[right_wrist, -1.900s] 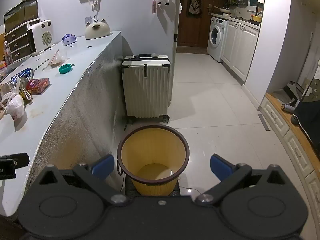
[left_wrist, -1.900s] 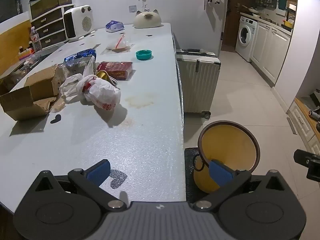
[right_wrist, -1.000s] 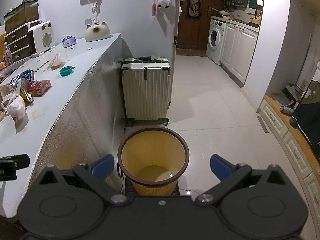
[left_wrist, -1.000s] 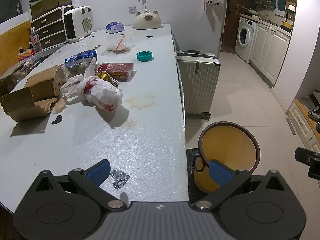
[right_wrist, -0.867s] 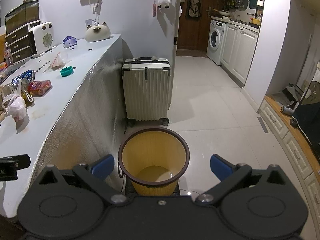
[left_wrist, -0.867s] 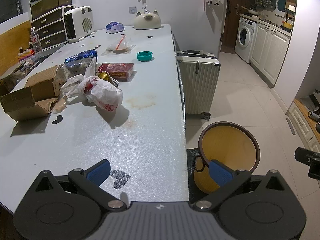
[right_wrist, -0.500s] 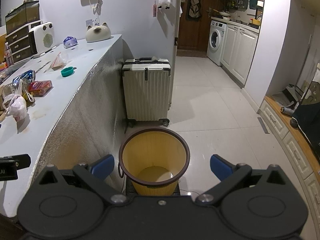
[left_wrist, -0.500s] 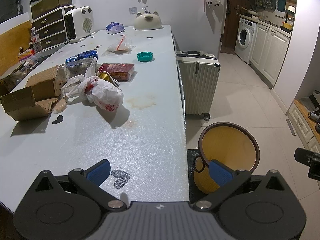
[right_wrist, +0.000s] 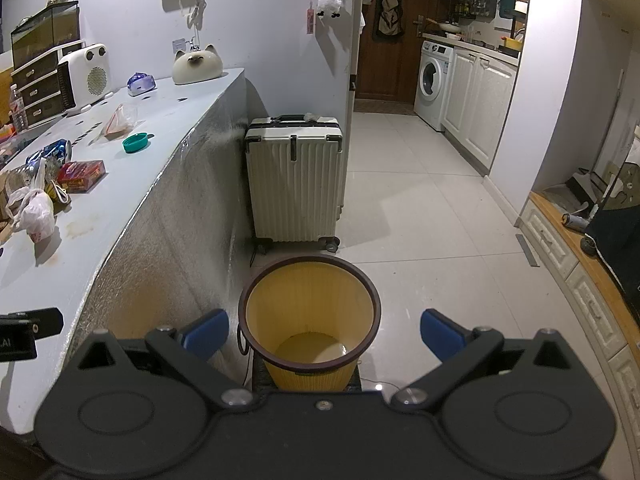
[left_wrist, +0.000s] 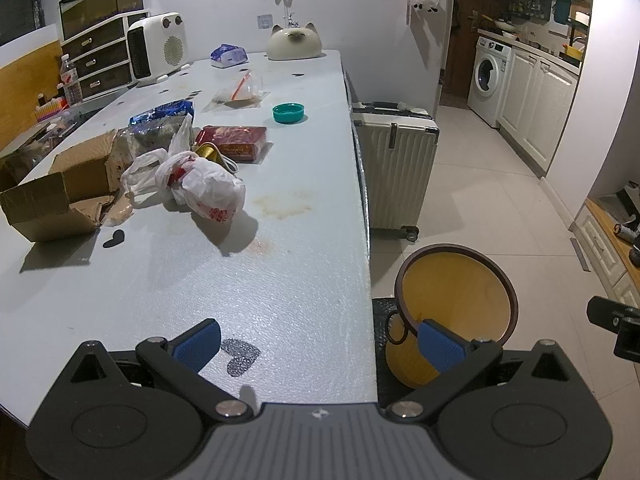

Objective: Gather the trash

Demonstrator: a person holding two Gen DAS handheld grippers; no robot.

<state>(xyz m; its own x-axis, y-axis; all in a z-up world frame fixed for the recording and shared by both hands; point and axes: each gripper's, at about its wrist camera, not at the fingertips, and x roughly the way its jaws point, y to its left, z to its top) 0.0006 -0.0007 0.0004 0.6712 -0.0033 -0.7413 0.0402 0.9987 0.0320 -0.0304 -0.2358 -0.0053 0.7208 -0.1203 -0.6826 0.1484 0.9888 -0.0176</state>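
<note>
A yellow trash bin (right_wrist: 308,320) with a brown rim stands on the floor beside the counter; it also shows in the left wrist view (left_wrist: 456,300). Trash lies on the grey counter (left_wrist: 248,280): a tied white plastic bag (left_wrist: 204,192), a torn cardboard box (left_wrist: 56,200), a red packet (left_wrist: 236,142), a blue snack bag (left_wrist: 164,114), a clear bag (left_wrist: 236,94) and a teal lid (left_wrist: 289,113). My left gripper (left_wrist: 318,344) is open and empty over the counter's near edge. My right gripper (right_wrist: 322,334) is open and empty above the bin.
A white suitcase (right_wrist: 294,184) stands on the floor behind the bin. A white heater (left_wrist: 158,50), a cat-shaped ornament (left_wrist: 294,42) and drawers (left_wrist: 100,64) sit at the counter's far end. A washing machine (right_wrist: 432,84) and white cabinets (right_wrist: 480,108) line the right side.
Both grippers have crept slightly forward; the views barely shift. Both stay open and empty.
</note>
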